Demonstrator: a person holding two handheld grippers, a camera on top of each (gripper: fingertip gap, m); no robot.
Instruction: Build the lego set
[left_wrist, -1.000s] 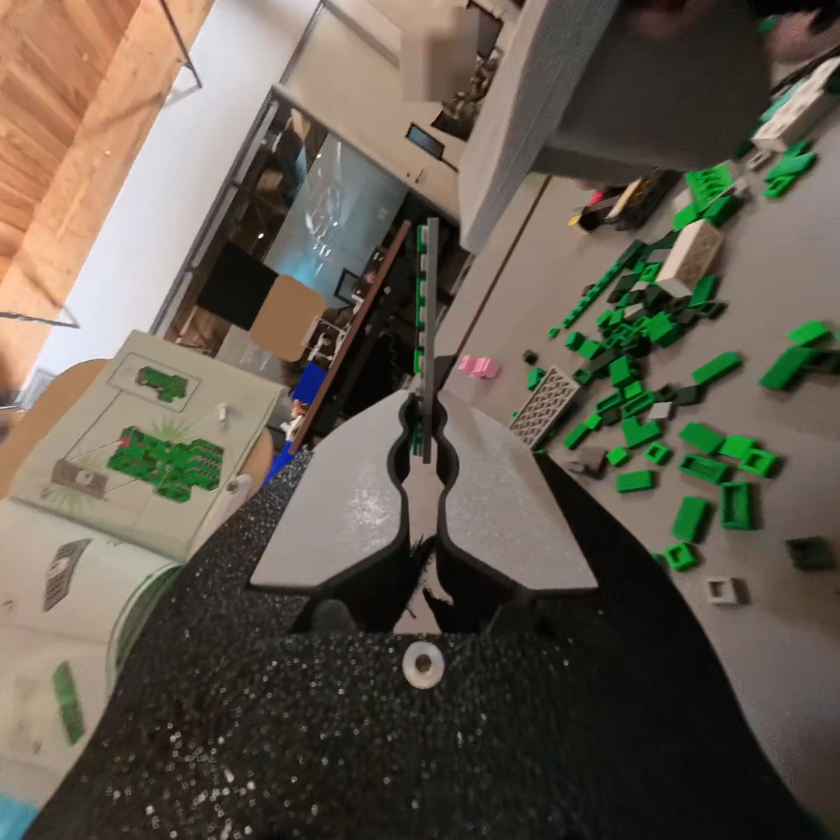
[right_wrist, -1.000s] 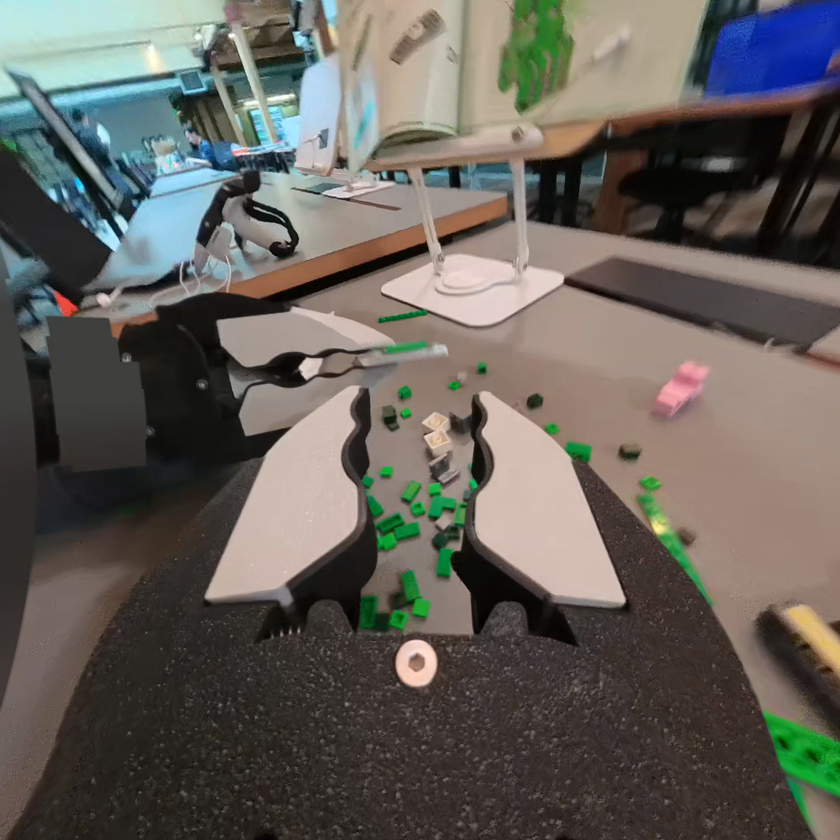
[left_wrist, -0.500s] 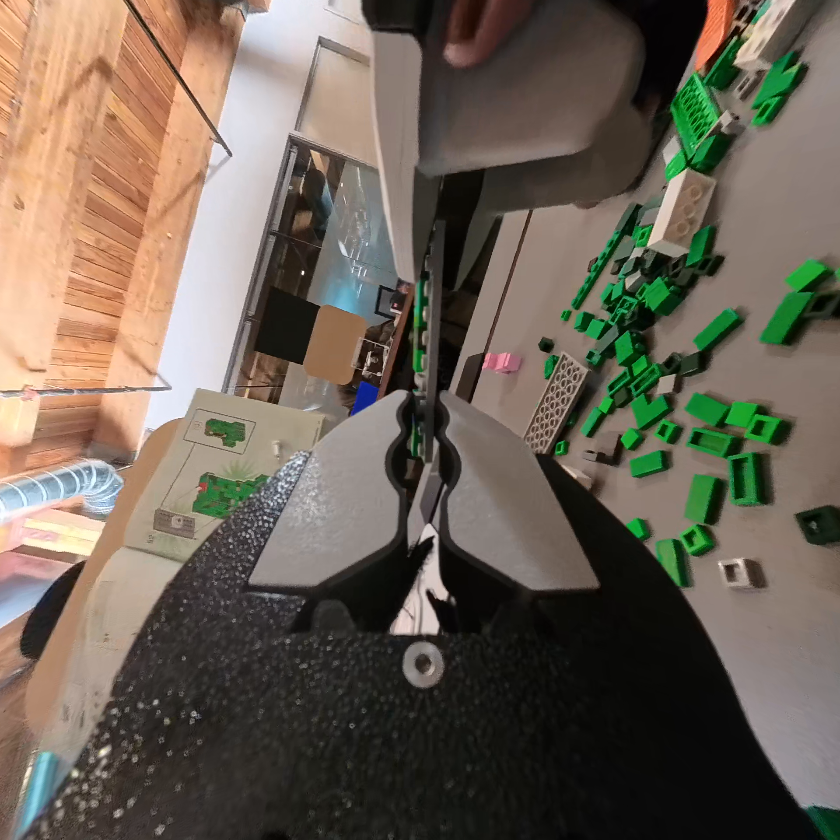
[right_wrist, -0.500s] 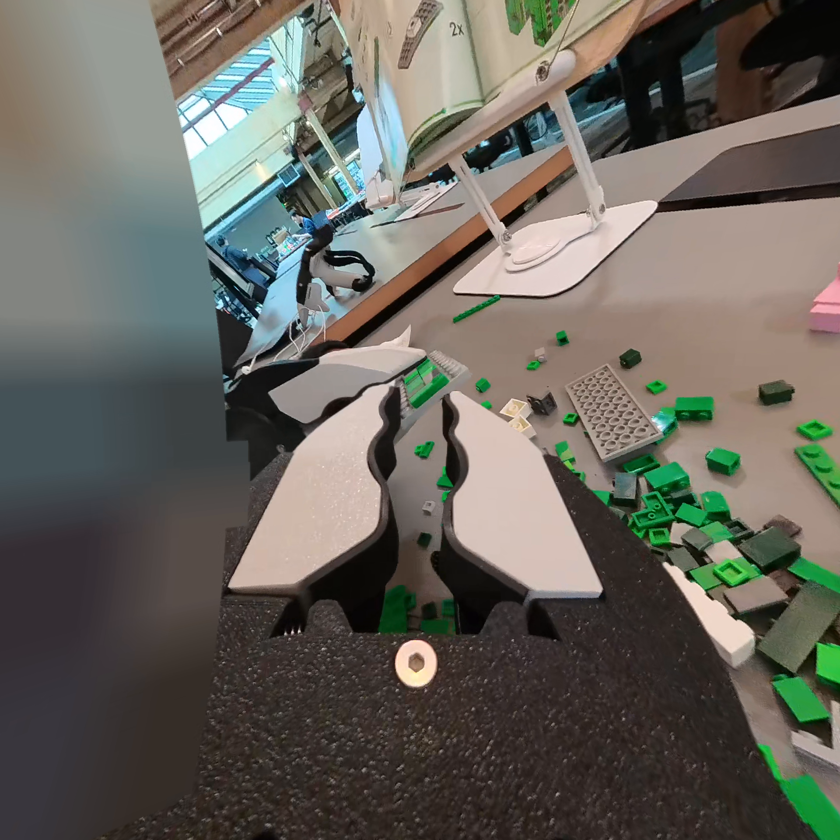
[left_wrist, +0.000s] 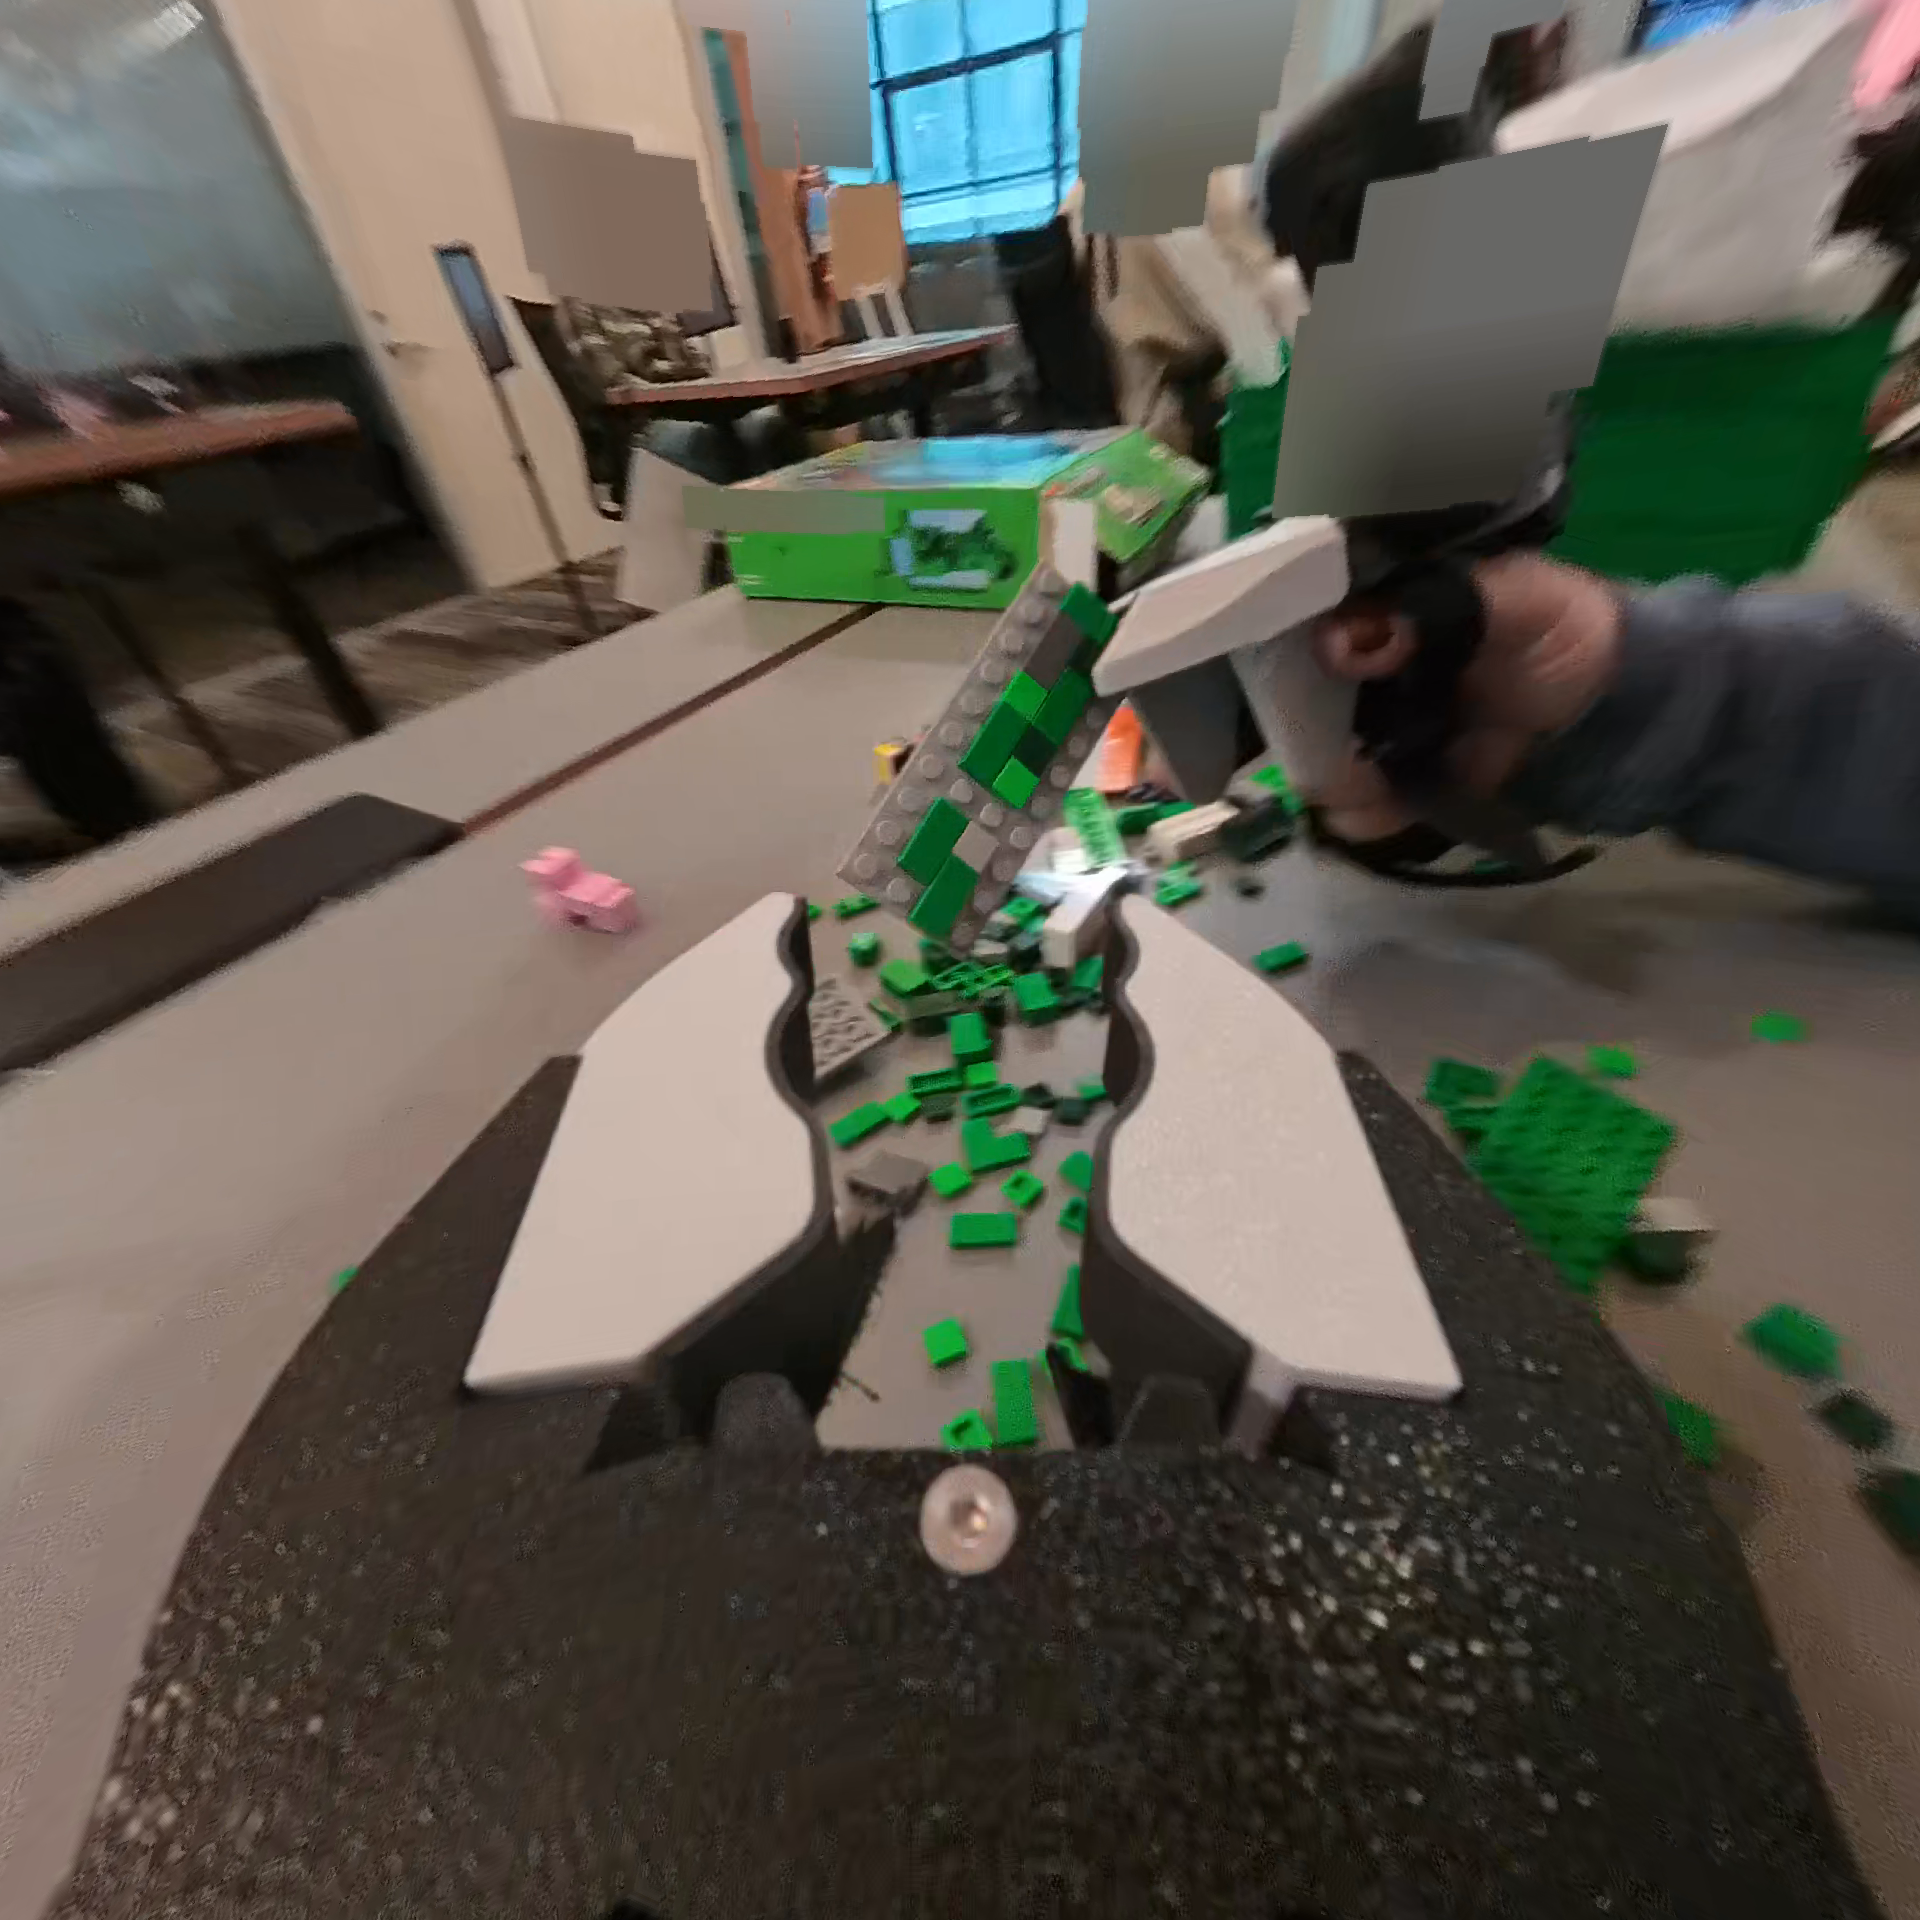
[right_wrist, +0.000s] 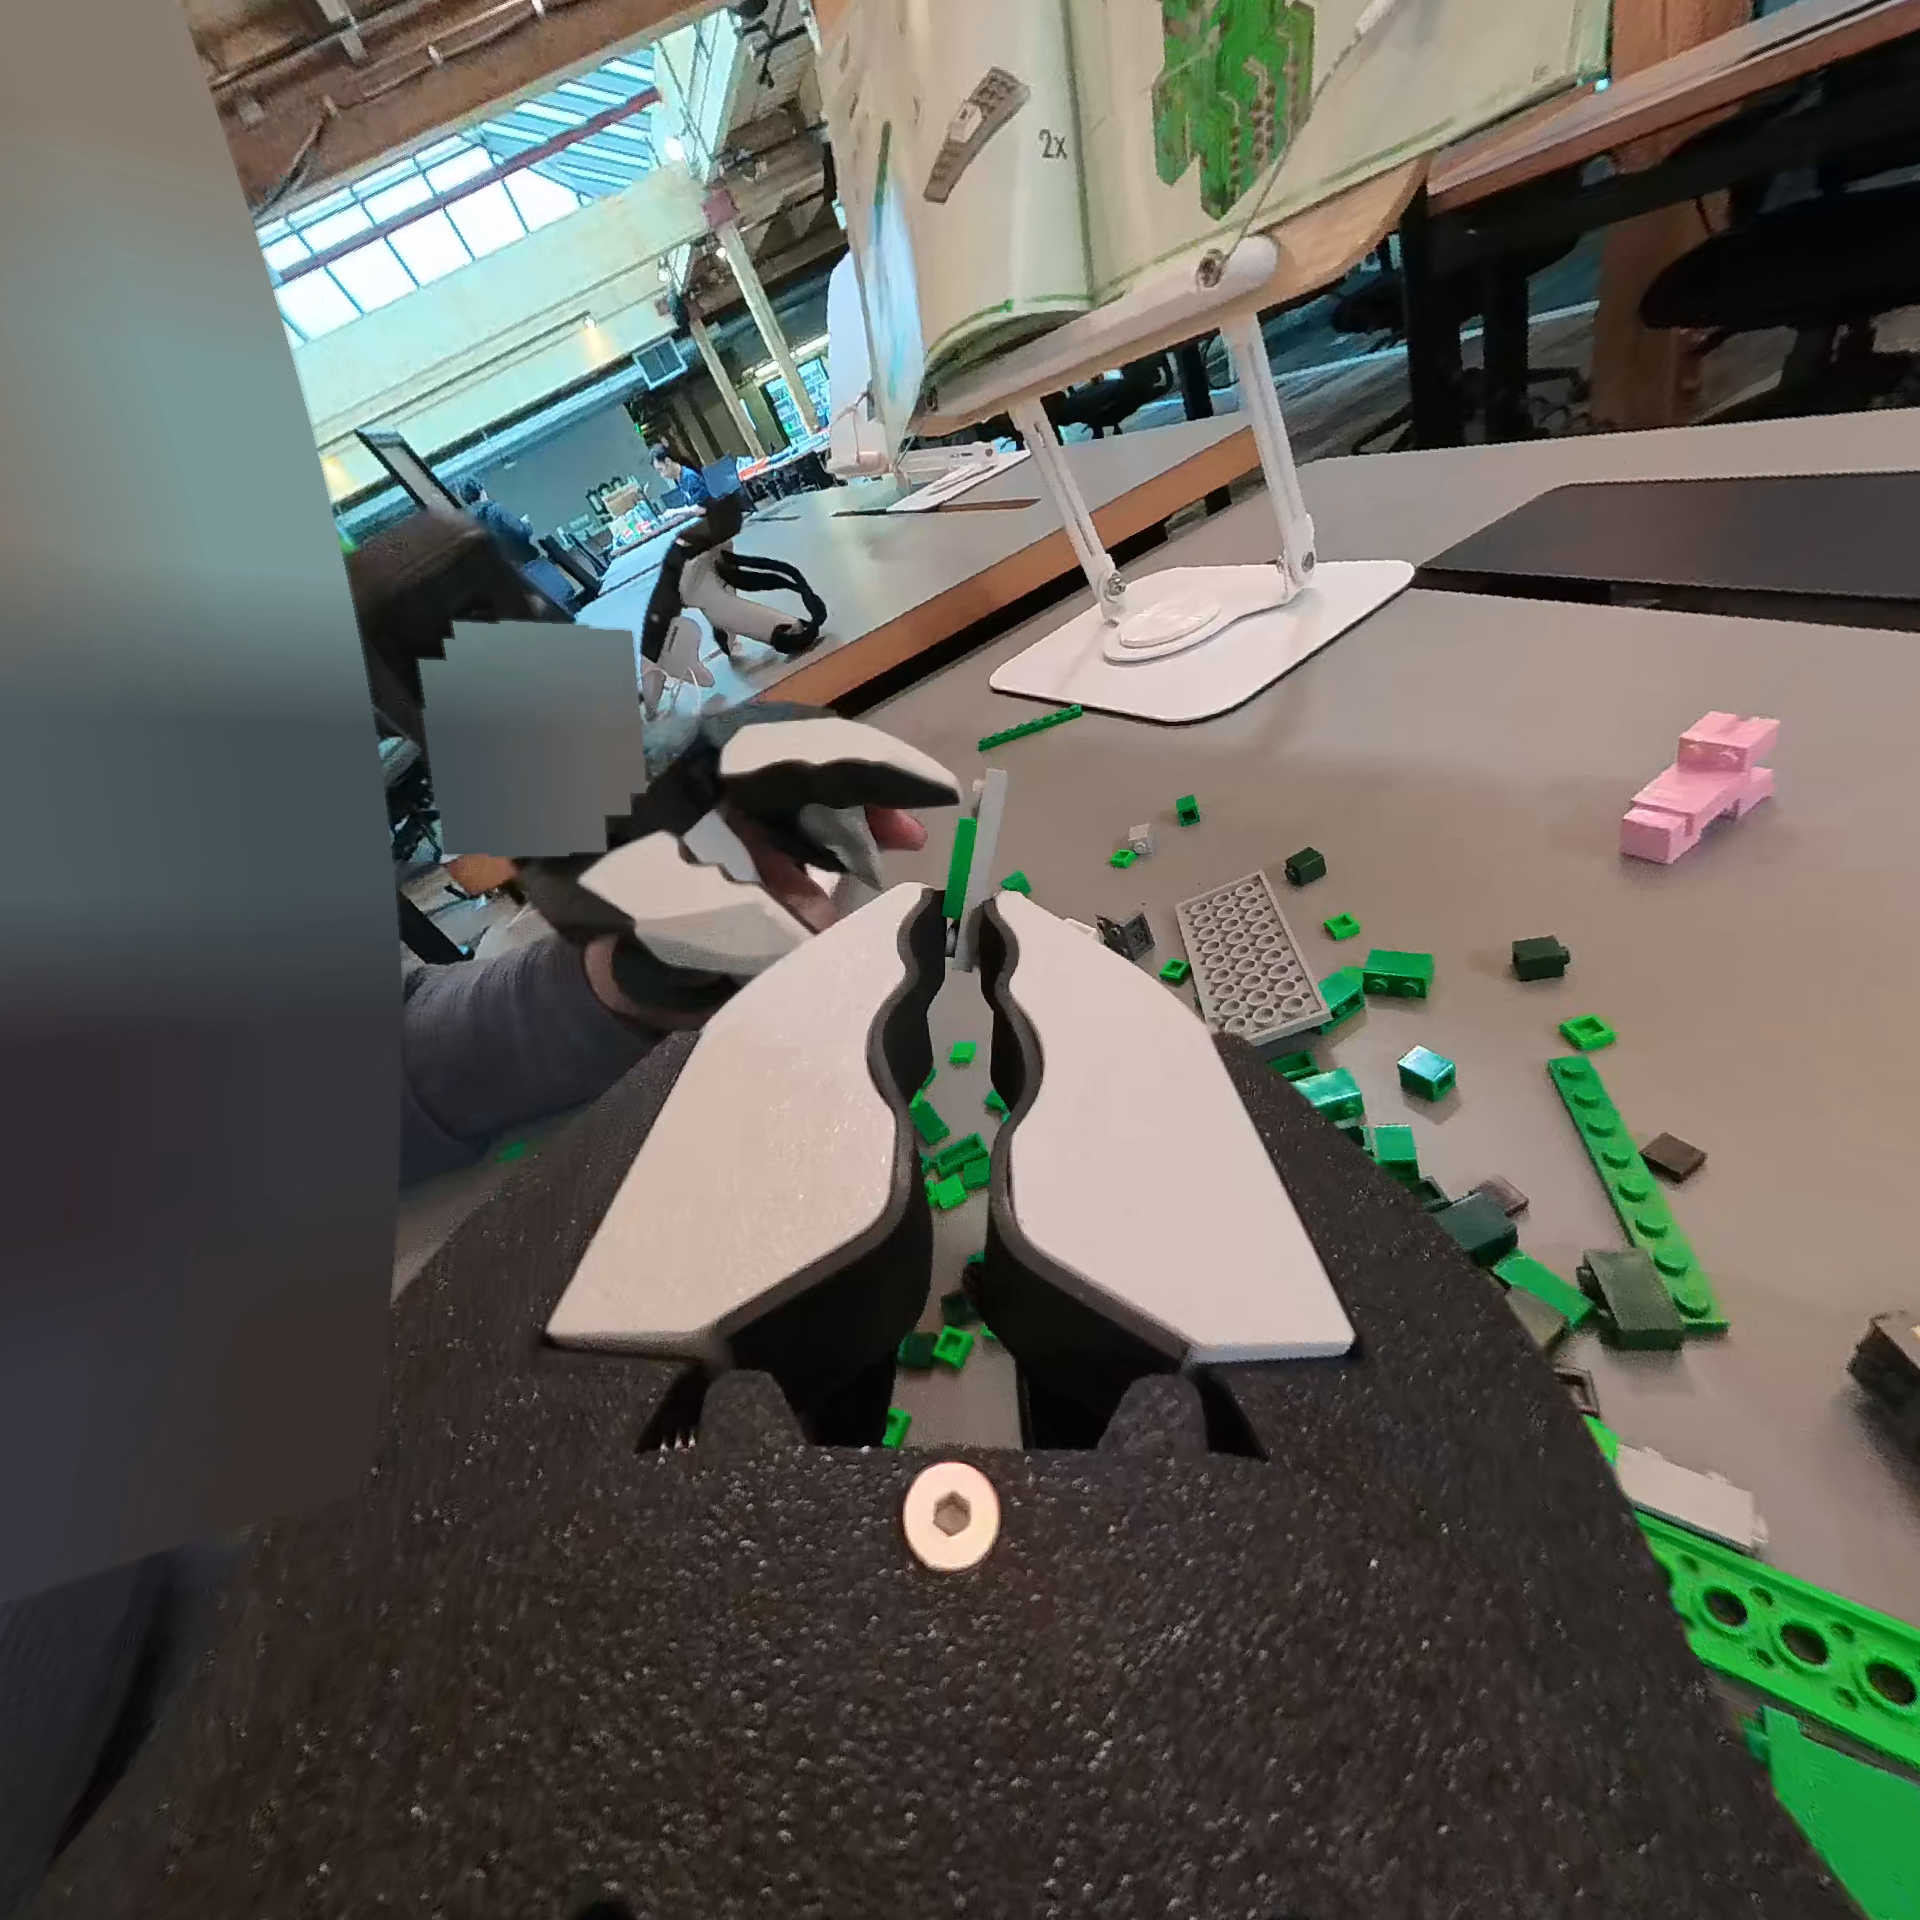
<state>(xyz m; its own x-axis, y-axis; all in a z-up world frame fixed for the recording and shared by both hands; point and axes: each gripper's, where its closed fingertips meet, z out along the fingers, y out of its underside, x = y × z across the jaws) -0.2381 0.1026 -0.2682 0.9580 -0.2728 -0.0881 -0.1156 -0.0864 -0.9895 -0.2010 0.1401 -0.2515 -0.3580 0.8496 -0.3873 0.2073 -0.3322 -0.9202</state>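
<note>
The grey plate (left_wrist: 987, 769), with green tiles stuck on it, was up off the table (left_wrist: 312, 1039), tilted, long axis running up and away. The right gripper (right_wrist: 966, 925) was clamped on its end, so that end was hidden. The left gripper (left_wrist: 961, 935) was spread wide, empty, above loose bricks (left_wrist: 977, 1091). The box (left_wrist: 935, 520) at the back was blurry.

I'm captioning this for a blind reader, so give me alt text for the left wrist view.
The open left tongs hover over loose green bricks on a grey table. Beyond them, the right tongs hold a tilted grey plate studded with green tiles. A pink pig figure stands to the left.
</note>
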